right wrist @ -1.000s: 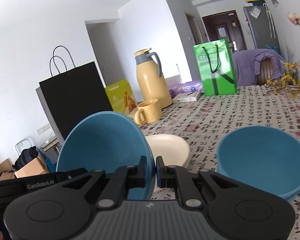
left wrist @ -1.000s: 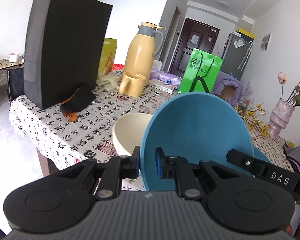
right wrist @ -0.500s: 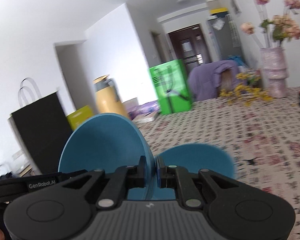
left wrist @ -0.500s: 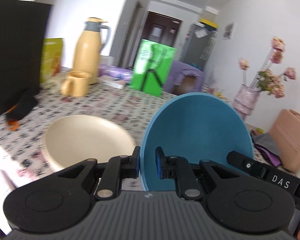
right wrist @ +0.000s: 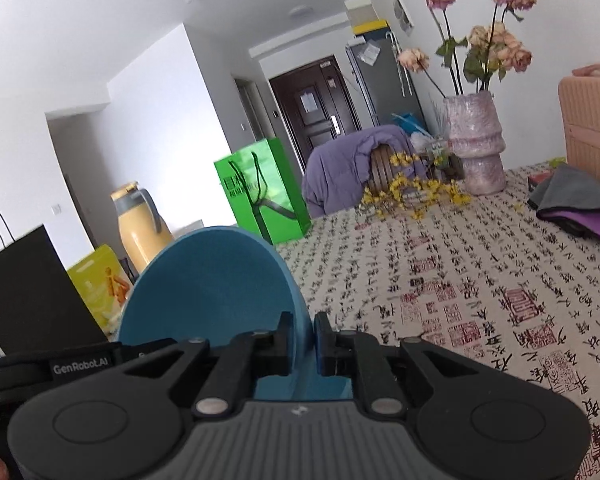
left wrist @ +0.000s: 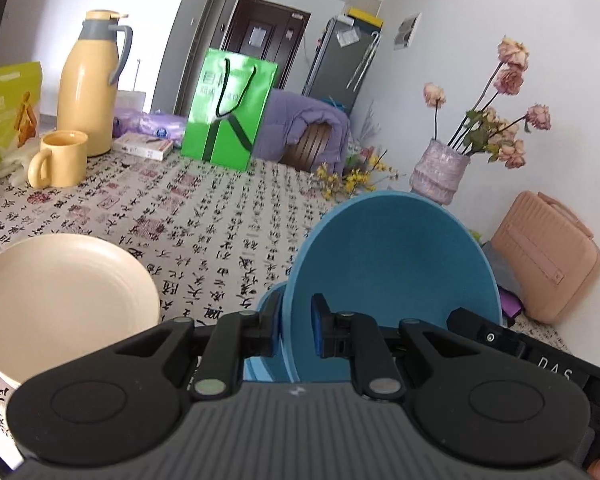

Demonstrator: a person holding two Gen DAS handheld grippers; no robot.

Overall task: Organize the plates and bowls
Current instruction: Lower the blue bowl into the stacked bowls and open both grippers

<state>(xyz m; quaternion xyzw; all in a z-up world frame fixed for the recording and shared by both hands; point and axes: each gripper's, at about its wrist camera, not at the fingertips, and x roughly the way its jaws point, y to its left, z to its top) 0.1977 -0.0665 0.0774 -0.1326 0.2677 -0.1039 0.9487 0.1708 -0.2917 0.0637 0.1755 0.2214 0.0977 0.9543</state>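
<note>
**Two grippers carry one blue bowl above a stack of blue bowls**

A blue bowl point(left wrist: 396, 276) is held tipped on its edge between both tools. The left gripper point(left wrist: 296, 330) pinches the bowl's left rim, its fingers nearly together on the thin wall. The right gripper point(right wrist: 302, 338) has the opposite rim between its fingers, and its jaws are just beginning to open, pads at the rim.

Directly beneath the held bowl, near the left gripper's fingers, the rim of another blue bowl point(left wrist: 266, 312) peeks out, resting on the patterned tablecloth point(left wrist: 220, 216). A cream plate point(left wrist: 60, 304) lies to the left. The coming move likely turns on lowering the tipped bowl level into the one below.
</note>
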